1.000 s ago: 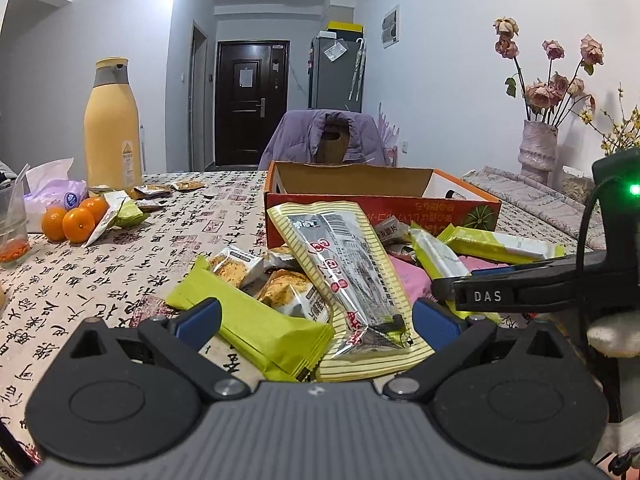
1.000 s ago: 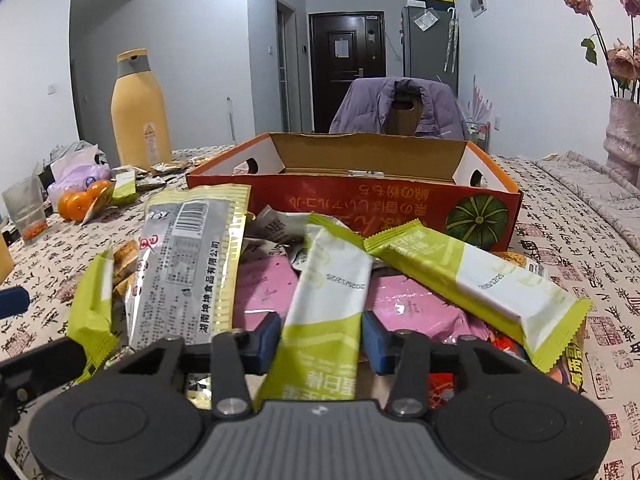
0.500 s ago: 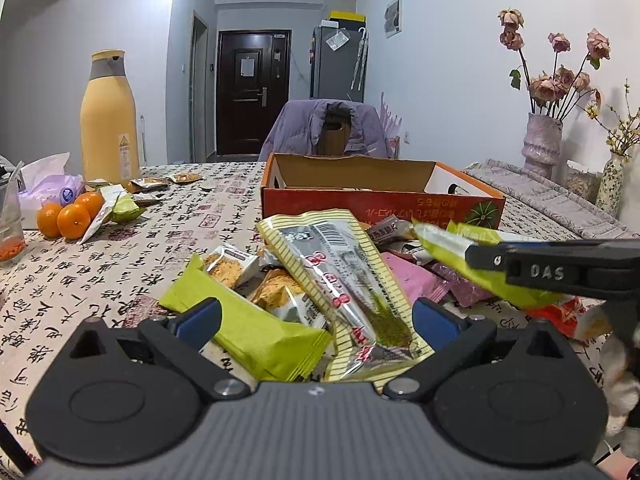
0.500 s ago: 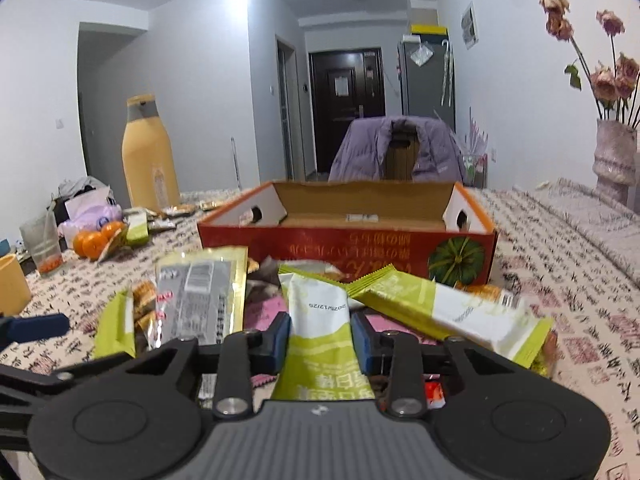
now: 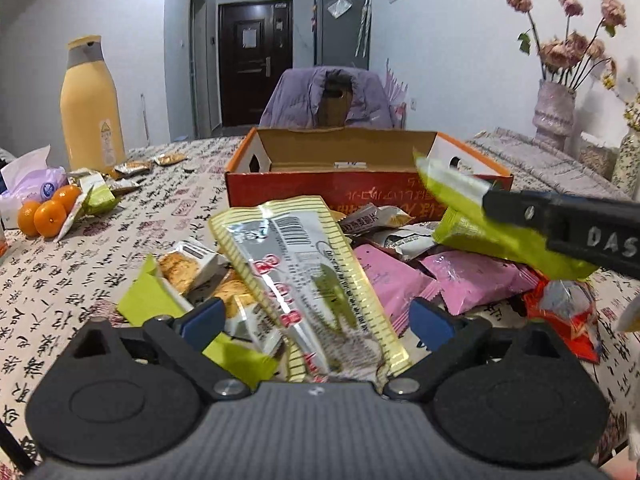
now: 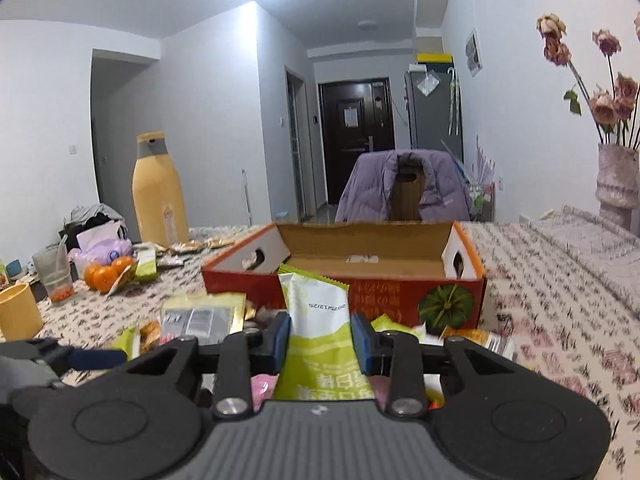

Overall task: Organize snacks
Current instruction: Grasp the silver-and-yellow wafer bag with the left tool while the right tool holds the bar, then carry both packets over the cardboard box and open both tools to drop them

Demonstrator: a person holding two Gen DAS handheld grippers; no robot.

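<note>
A pile of snack packets lies on the table in front of an open red cardboard box (image 5: 360, 196). My right gripper (image 6: 320, 336) is shut on a green-and-white packet (image 6: 316, 308) and holds it up off the pile, just short of the box (image 6: 400, 296). In the left wrist view that packet (image 5: 452, 184) hangs at the right, near the box's corner. My left gripper (image 5: 316, 316) sits low over the pile. Its jaws are closing, and a long yellow-striped packet (image 5: 296, 264) lies between them, untouched by the pads. Pink packets (image 5: 468, 276) and a green packet (image 5: 148, 296) lie beside it.
A tall yellow bottle (image 5: 90, 108), oranges (image 5: 48, 216) and loose small packets stand at the table's far left. A yellow cup (image 6: 18, 312) and a glass (image 6: 54, 276) are nearer left. A vase of dried flowers (image 5: 554, 112) stands far right. A chair with a purple jacket (image 5: 328, 96) is behind the box.
My right gripper closed on the green-and-white packet and raised it from the pile toward the box. My left gripper moved forward over the yellow-striped packet.
</note>
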